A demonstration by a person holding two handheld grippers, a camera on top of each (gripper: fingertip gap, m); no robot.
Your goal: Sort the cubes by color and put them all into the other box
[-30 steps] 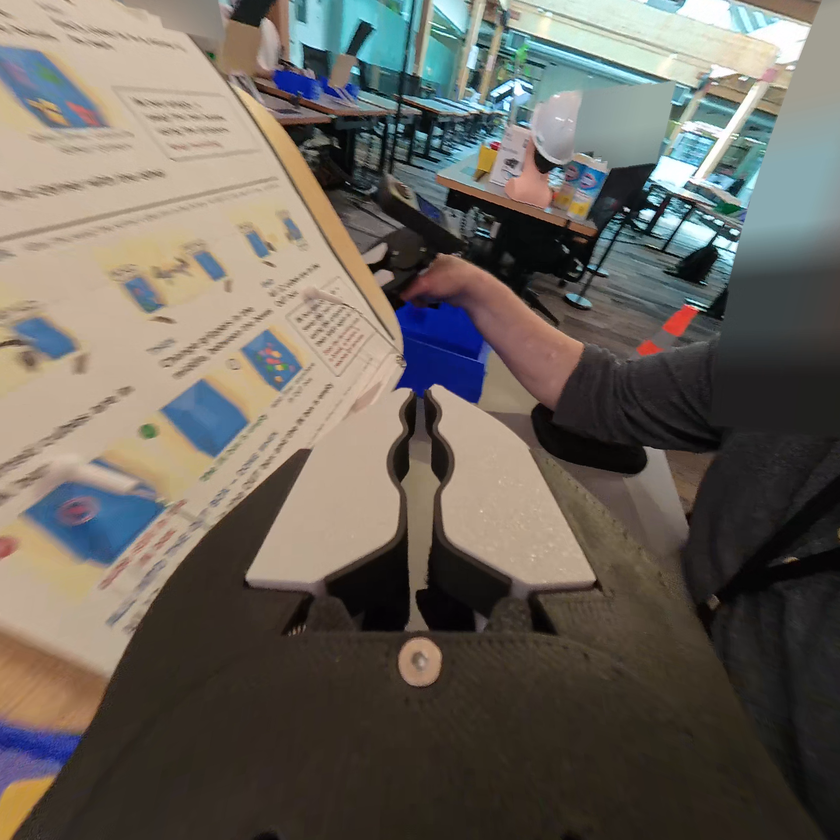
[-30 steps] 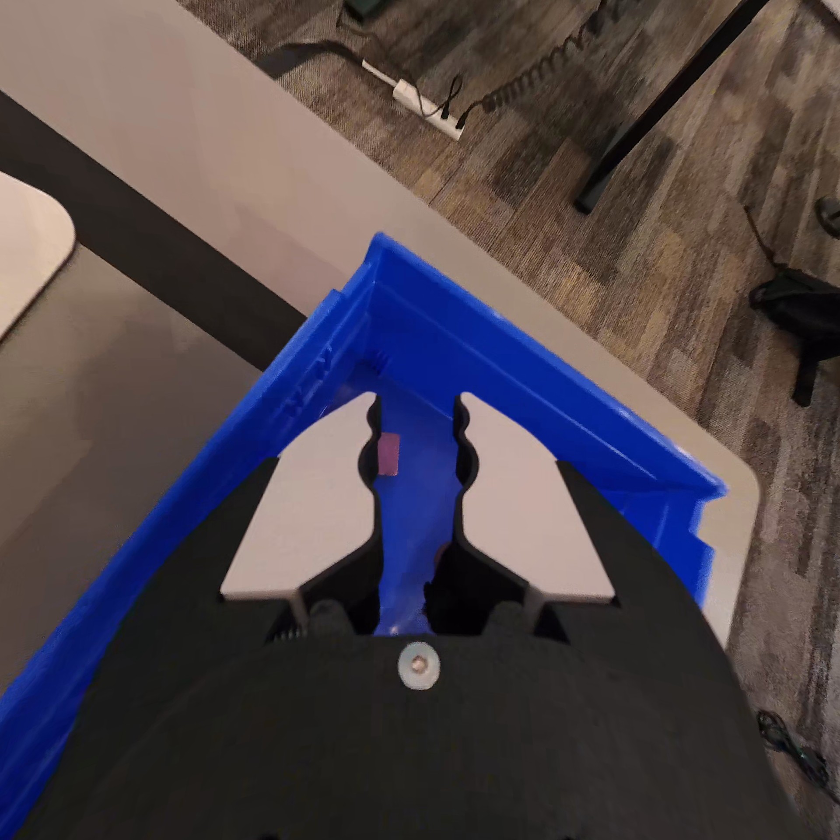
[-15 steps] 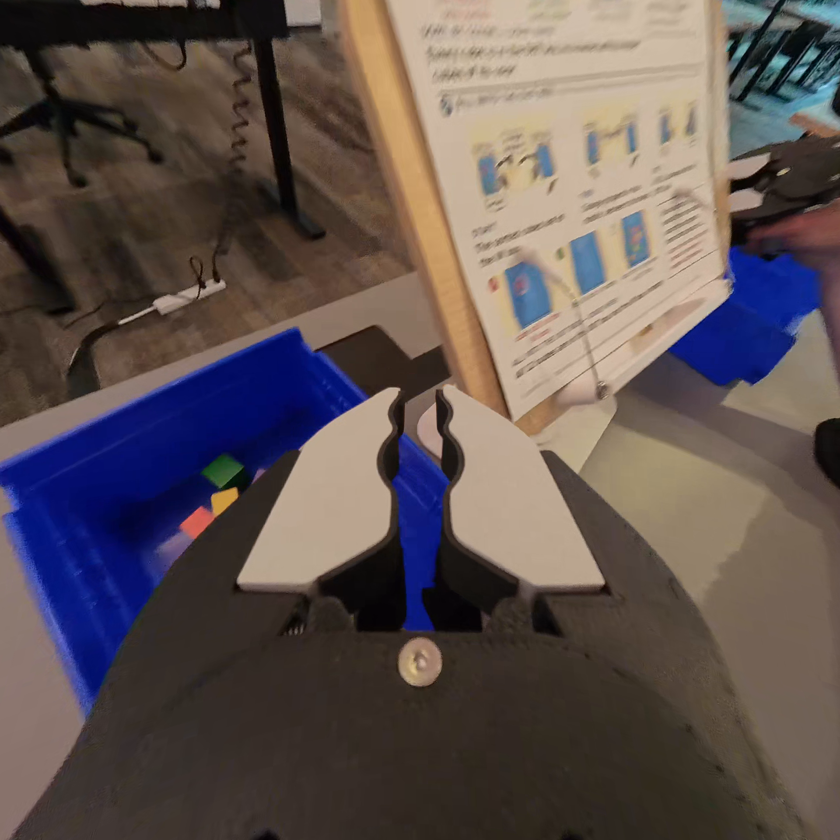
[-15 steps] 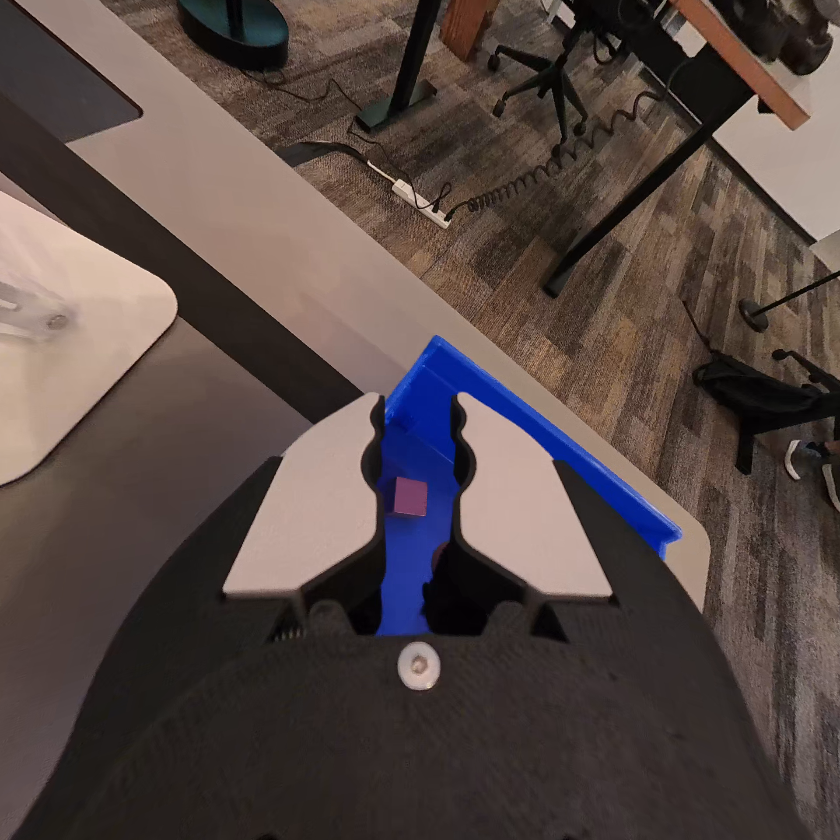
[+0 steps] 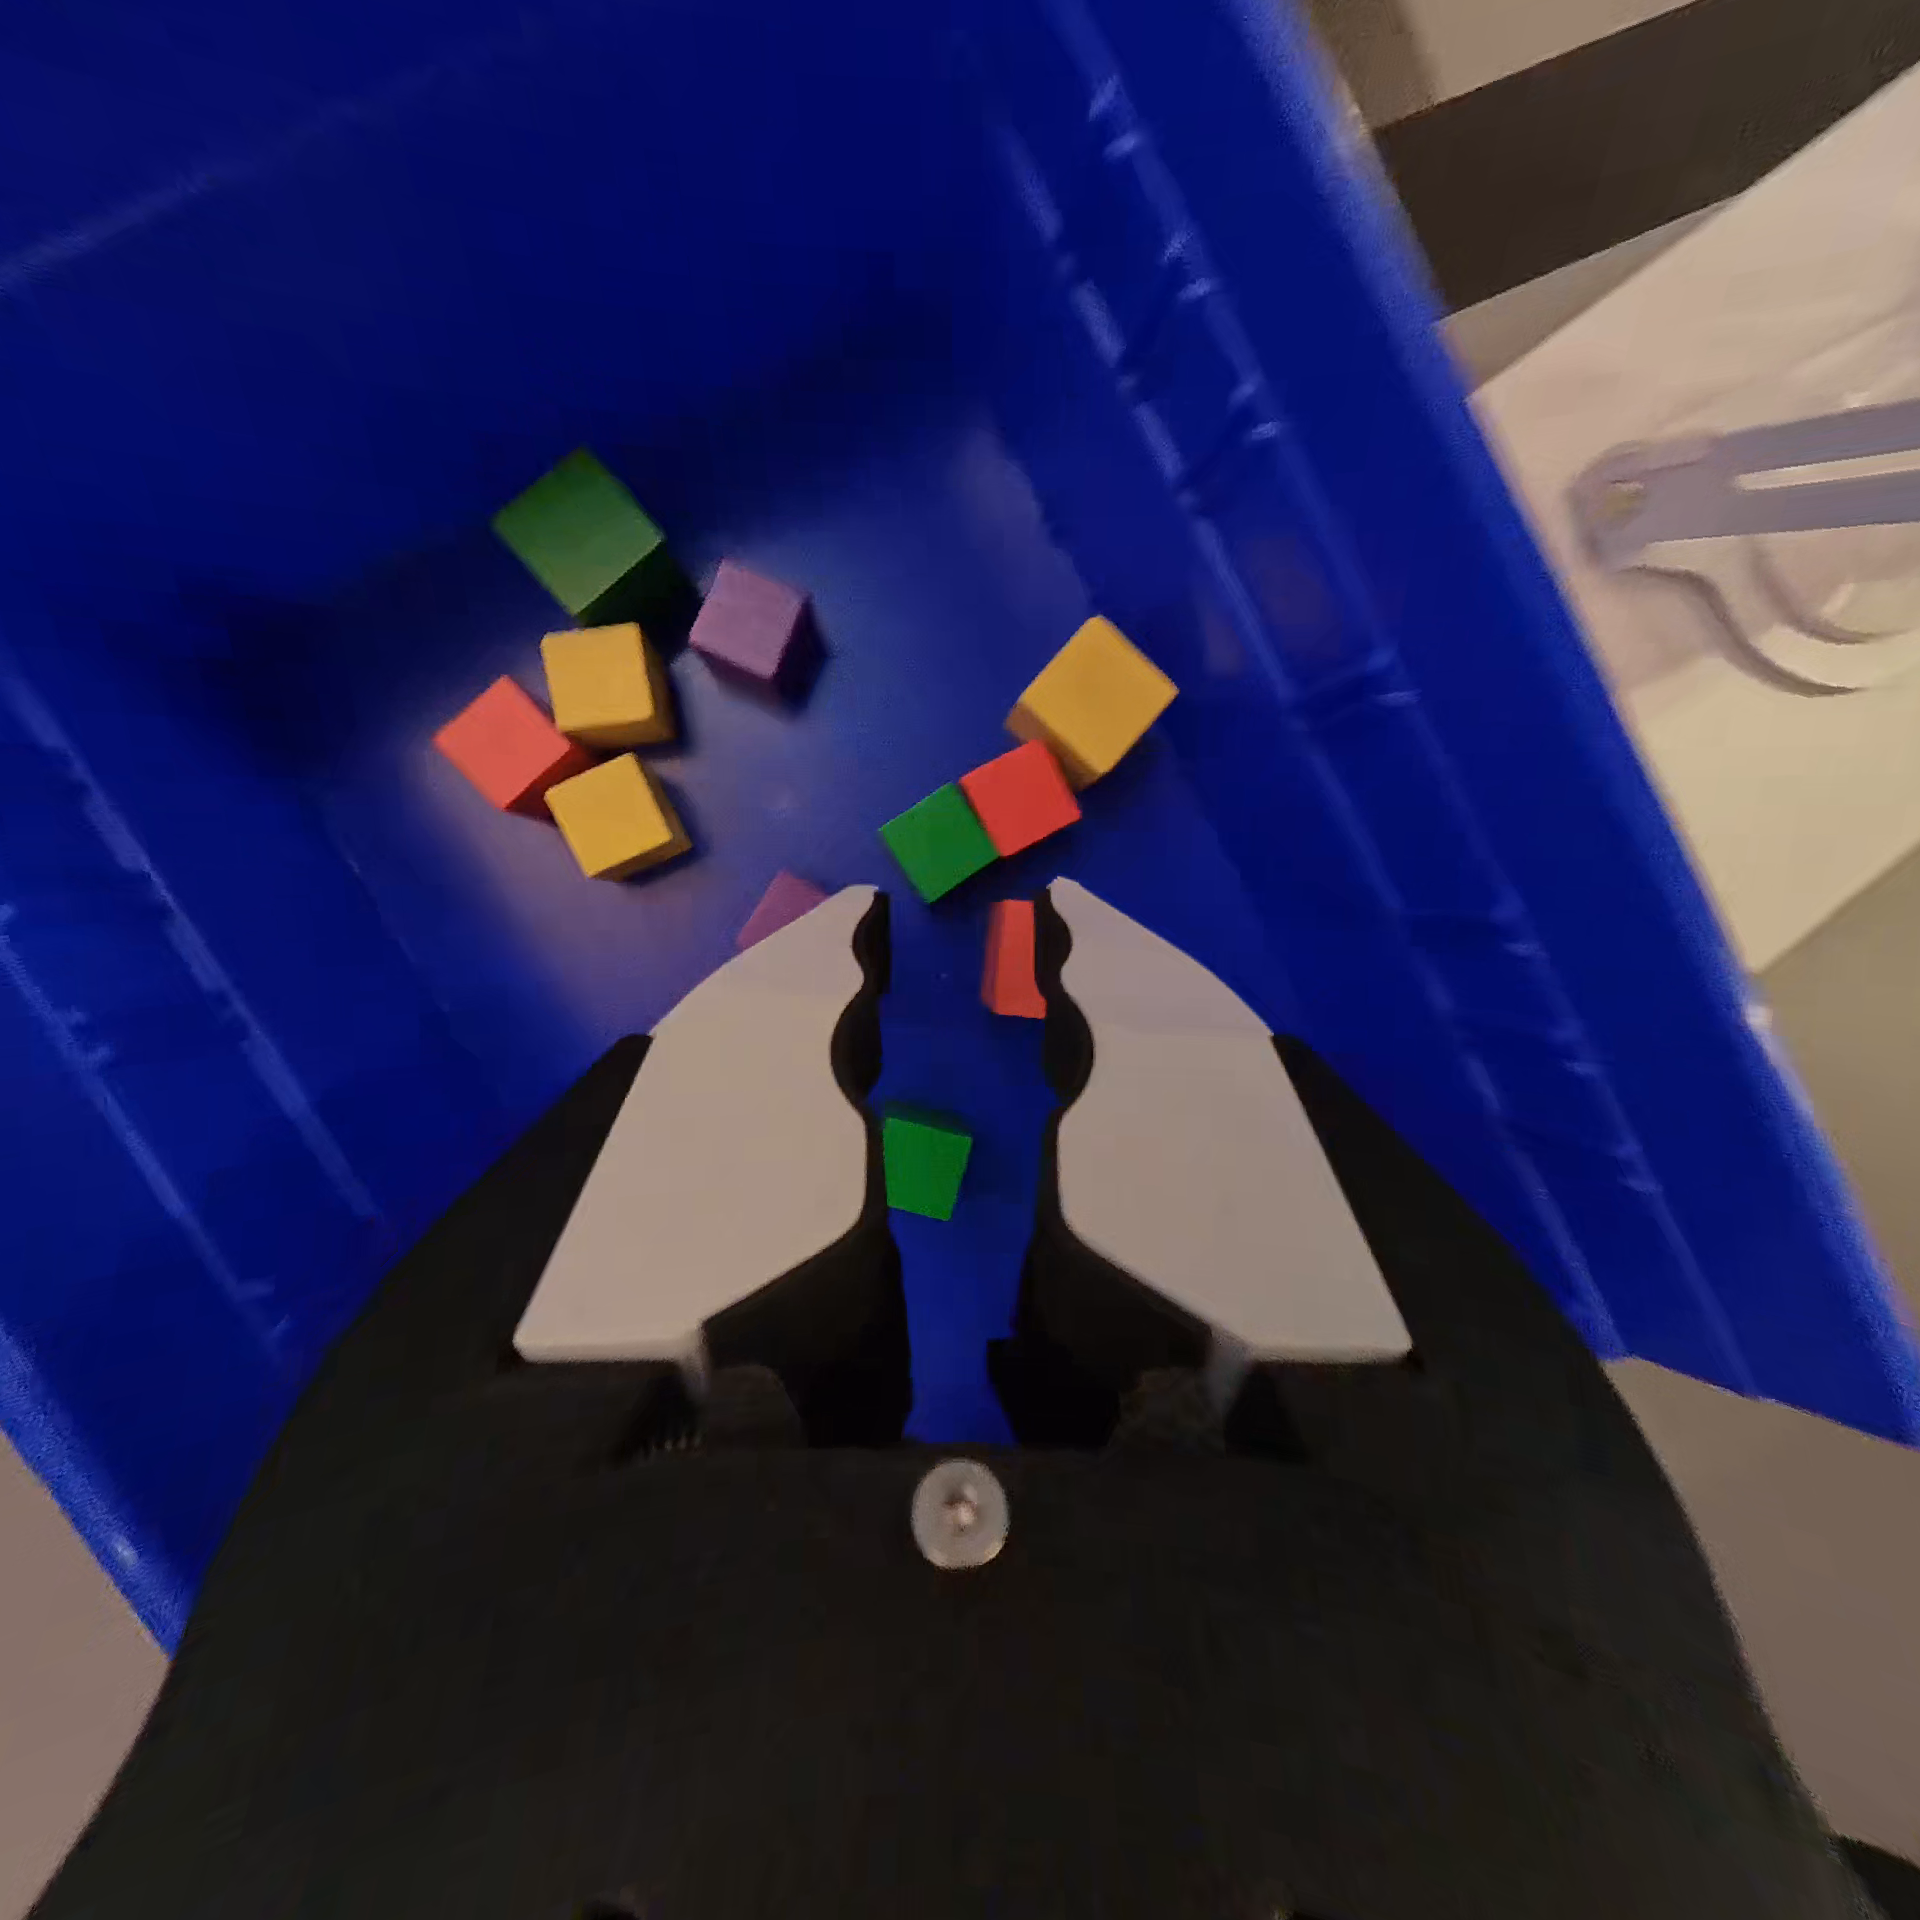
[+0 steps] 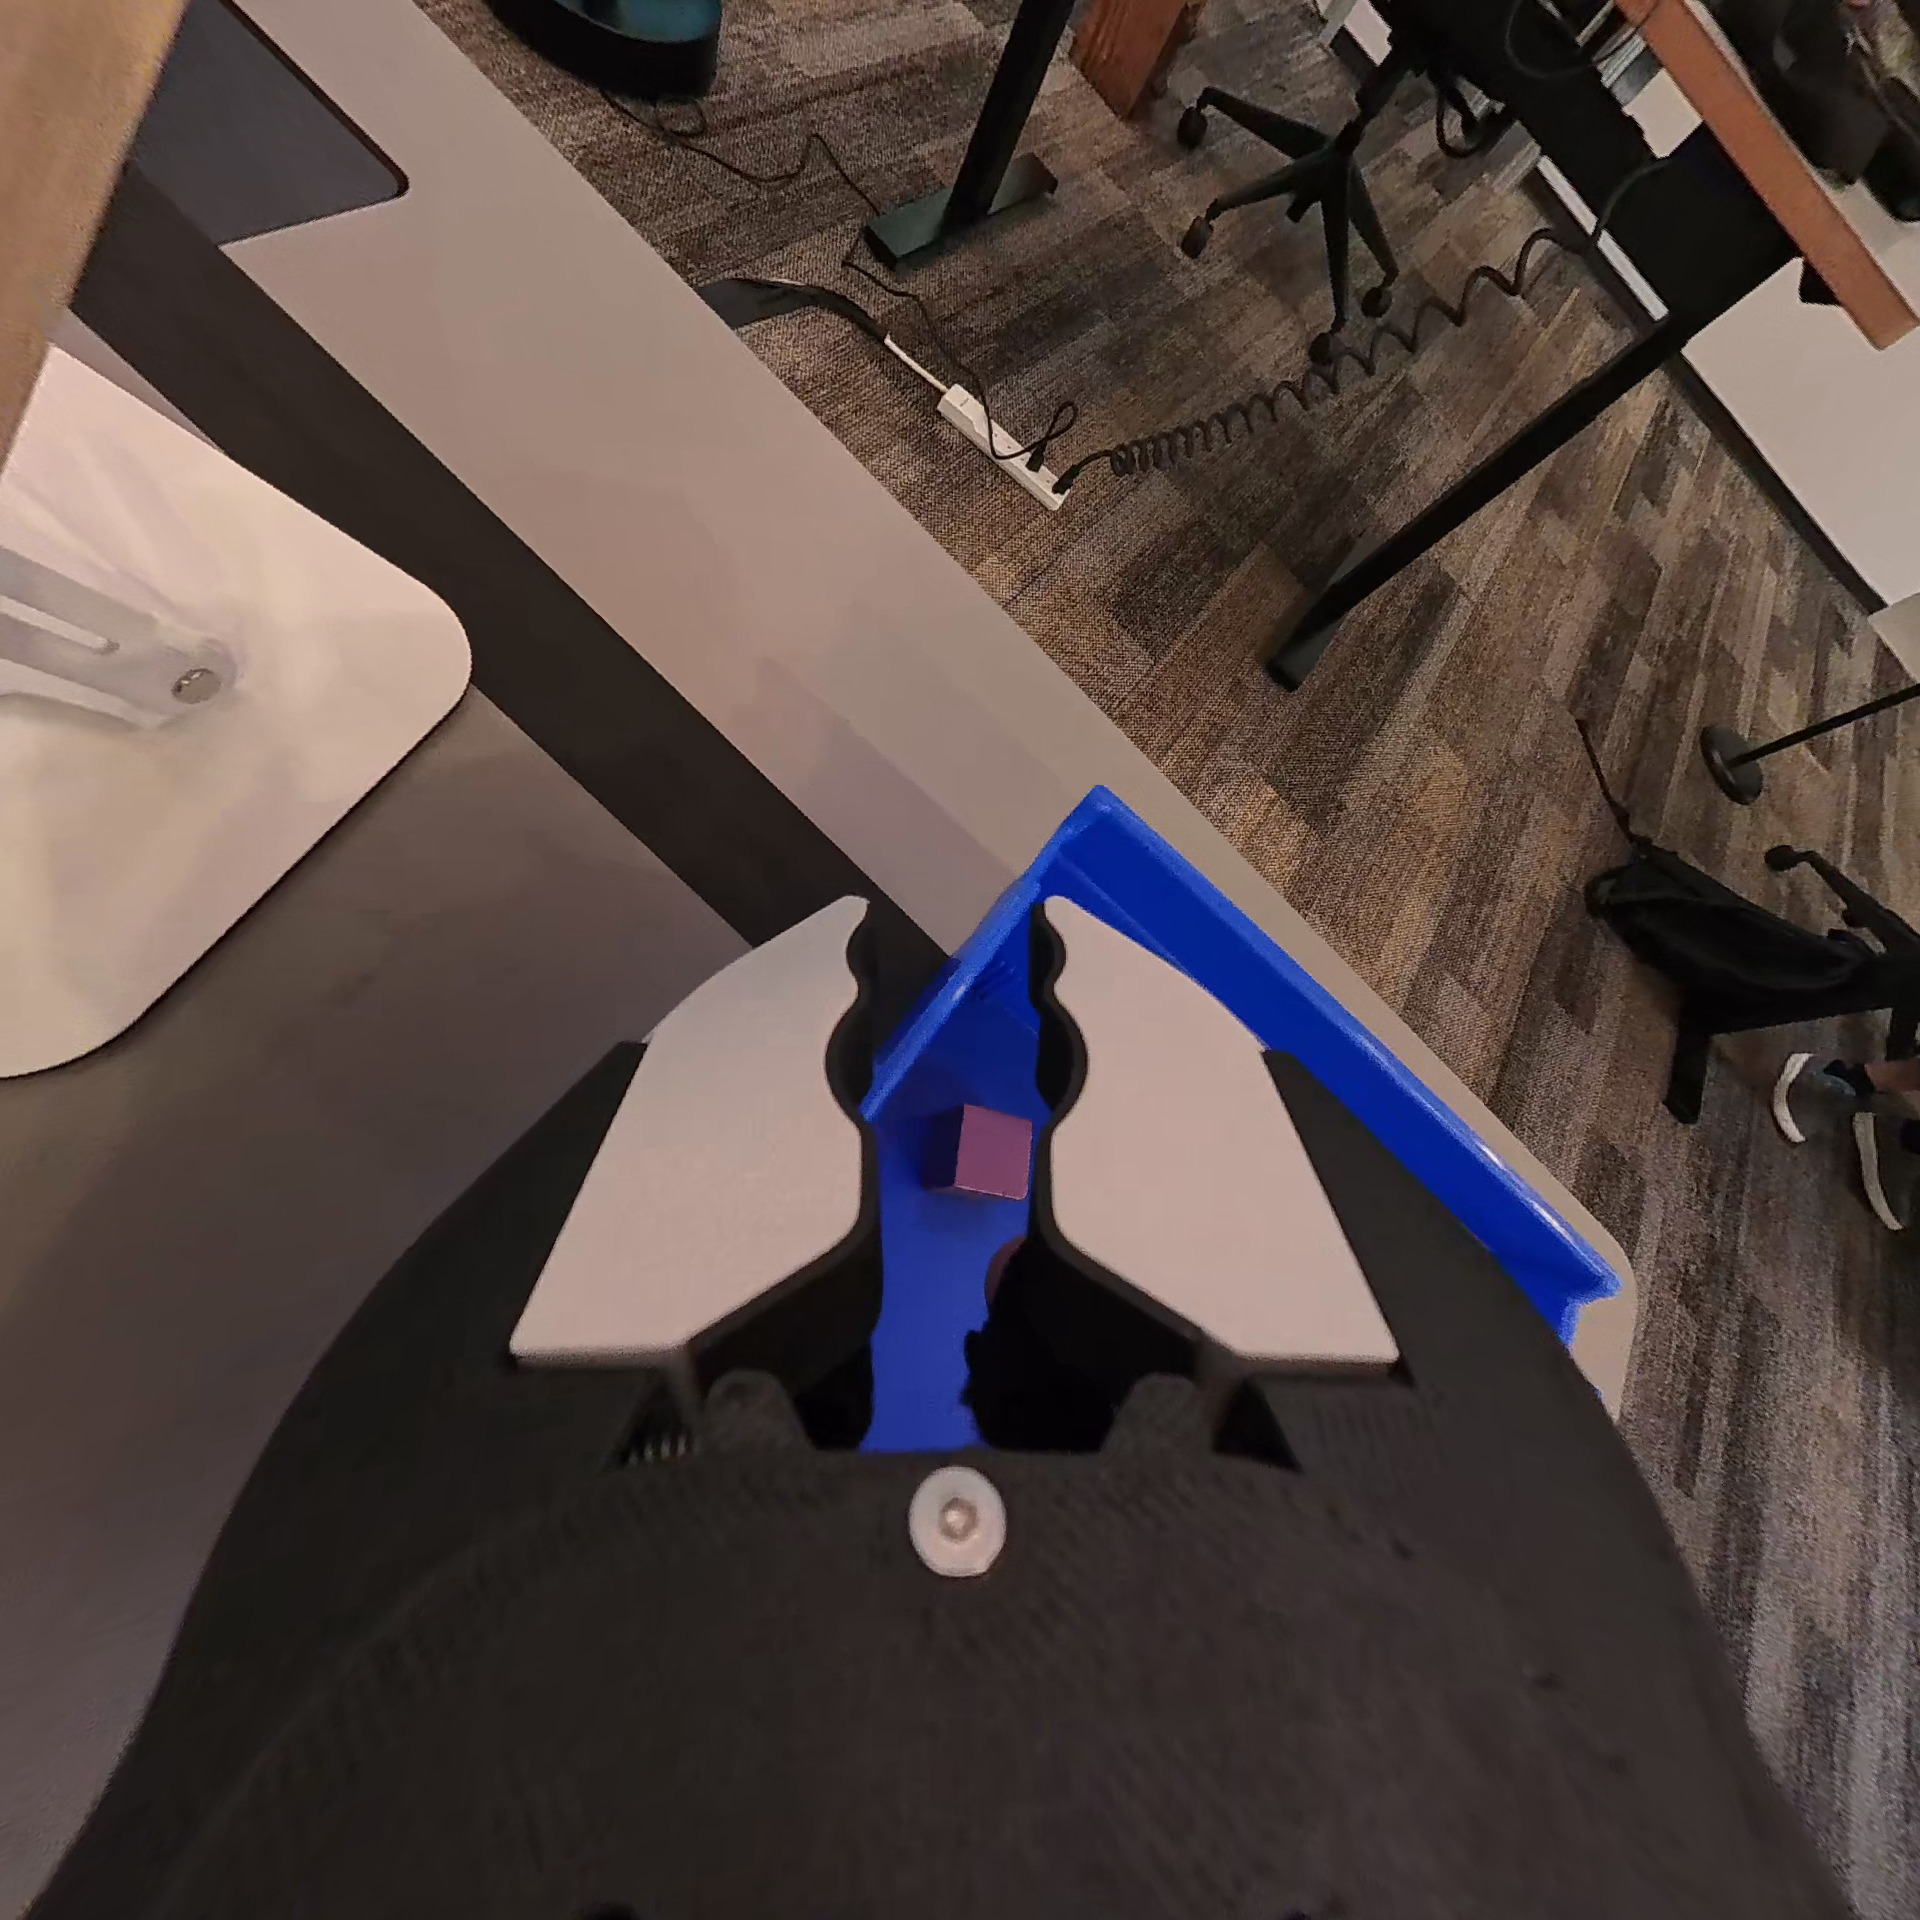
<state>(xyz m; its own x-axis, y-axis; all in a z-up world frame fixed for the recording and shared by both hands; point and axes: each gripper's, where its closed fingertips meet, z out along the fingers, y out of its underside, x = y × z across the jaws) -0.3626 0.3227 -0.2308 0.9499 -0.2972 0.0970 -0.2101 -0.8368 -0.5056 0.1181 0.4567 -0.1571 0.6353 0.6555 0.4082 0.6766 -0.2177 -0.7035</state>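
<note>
Left wrist view, jaws apart and bare, three yellow cubes (image 5: 1091, 694), seemingly three red, three green, two purple.

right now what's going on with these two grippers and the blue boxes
A person is sorting coloured cubes between two blue boxes with a handheld gripper in each hand. The left gripper hangs open and empty over the full box, where green, yellow, red and purple cubes lie loose. The right gripper is also open and empty, above the other box, which shows one purple cube inside.
</note>
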